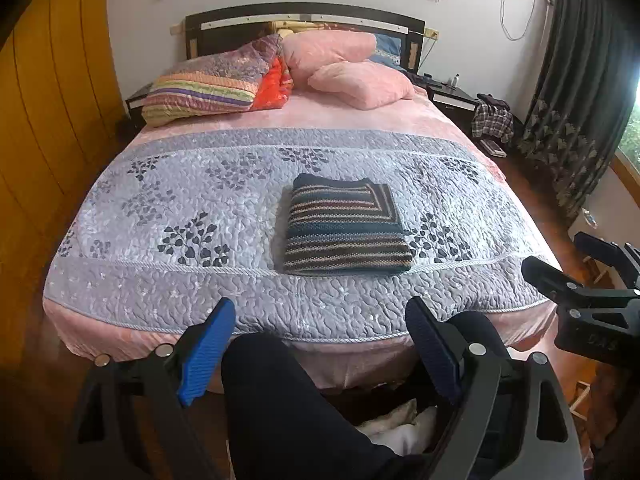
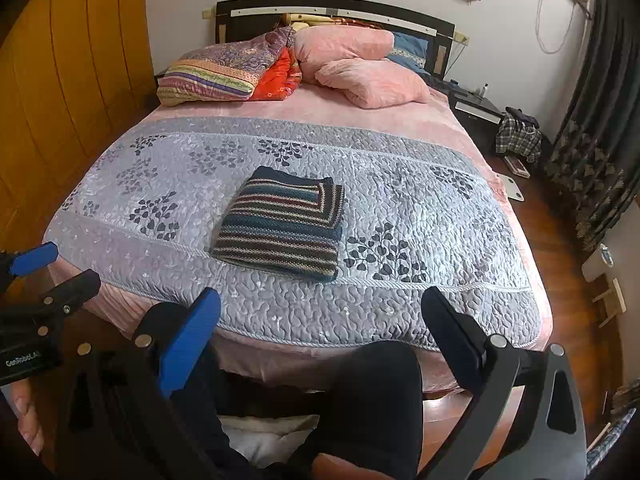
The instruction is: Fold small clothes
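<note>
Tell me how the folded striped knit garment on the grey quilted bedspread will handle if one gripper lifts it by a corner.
The folded striped knit garment is soft layered knitwear, so it would probably droop and start to unfold. Its thick stack suggests moderate weight for its size. The grey quilted bedspread looks satiny, so a push may slide it rather than bunch it. Both the left gripper and the right gripper are open and well clear.

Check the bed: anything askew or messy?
Sweater lies folded on the quilt, slightly skewed to the bed edge. Only mess: plaid clothes heaped by the nightstand. Both grippers open, empty.
</note>
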`<act>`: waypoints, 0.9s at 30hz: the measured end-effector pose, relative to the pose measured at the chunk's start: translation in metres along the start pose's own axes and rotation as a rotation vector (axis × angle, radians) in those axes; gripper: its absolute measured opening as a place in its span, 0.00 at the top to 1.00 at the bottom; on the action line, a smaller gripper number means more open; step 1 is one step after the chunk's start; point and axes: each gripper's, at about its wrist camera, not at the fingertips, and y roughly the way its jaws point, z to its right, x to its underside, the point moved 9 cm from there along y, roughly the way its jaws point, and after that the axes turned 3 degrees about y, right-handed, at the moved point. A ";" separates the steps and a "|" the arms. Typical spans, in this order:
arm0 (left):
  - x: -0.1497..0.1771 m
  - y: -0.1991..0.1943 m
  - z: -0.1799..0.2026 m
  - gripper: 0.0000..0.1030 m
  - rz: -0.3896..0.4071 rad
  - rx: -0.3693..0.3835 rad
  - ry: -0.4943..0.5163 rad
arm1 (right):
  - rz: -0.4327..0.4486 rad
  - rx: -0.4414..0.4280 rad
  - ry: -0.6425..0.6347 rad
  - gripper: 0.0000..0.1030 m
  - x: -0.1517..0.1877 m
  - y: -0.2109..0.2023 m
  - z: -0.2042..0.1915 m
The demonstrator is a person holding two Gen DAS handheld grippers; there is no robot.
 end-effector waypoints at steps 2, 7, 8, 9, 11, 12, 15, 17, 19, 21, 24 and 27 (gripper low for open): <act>-0.001 -0.001 0.000 0.15 0.002 -0.004 0.002 | 0.001 -0.001 0.001 0.03 0.000 0.000 0.001; -0.003 -0.002 0.001 0.15 0.006 -0.008 0.006 | 0.003 -0.002 -0.001 0.03 -0.001 0.000 0.001; -0.004 -0.002 0.002 0.15 0.007 -0.009 0.006 | 0.004 -0.002 0.000 0.03 -0.002 0.000 0.001; -0.004 -0.003 0.002 0.15 0.009 -0.010 0.007 | 0.005 -0.003 0.000 0.03 -0.003 0.000 0.000; -0.005 -0.003 0.002 0.15 0.010 -0.013 0.010 | 0.008 -0.003 -0.001 0.03 -0.004 0.000 0.000; -0.006 -0.003 0.002 0.15 0.010 -0.014 0.011 | 0.008 -0.003 -0.001 0.03 -0.004 0.000 0.000; -0.007 -0.004 0.001 0.15 0.012 -0.014 0.011 | 0.009 -0.006 0.001 0.03 -0.005 0.000 -0.001; -0.007 -0.005 0.002 0.15 0.014 -0.016 0.011 | 0.010 -0.008 0.001 0.03 -0.005 0.000 -0.001; -0.007 -0.005 0.002 0.15 0.016 -0.017 0.011 | 0.011 -0.008 0.002 0.03 -0.005 0.000 -0.001; -0.007 -0.005 0.002 0.15 0.015 -0.018 0.011 | 0.008 -0.010 0.002 0.03 -0.005 0.000 -0.001; -0.008 -0.006 0.002 0.15 0.017 -0.020 0.011 | 0.007 -0.012 0.002 0.03 -0.005 0.000 -0.003; -0.008 -0.006 0.002 0.15 0.017 -0.020 0.010 | 0.007 -0.014 0.001 0.03 -0.006 0.001 -0.004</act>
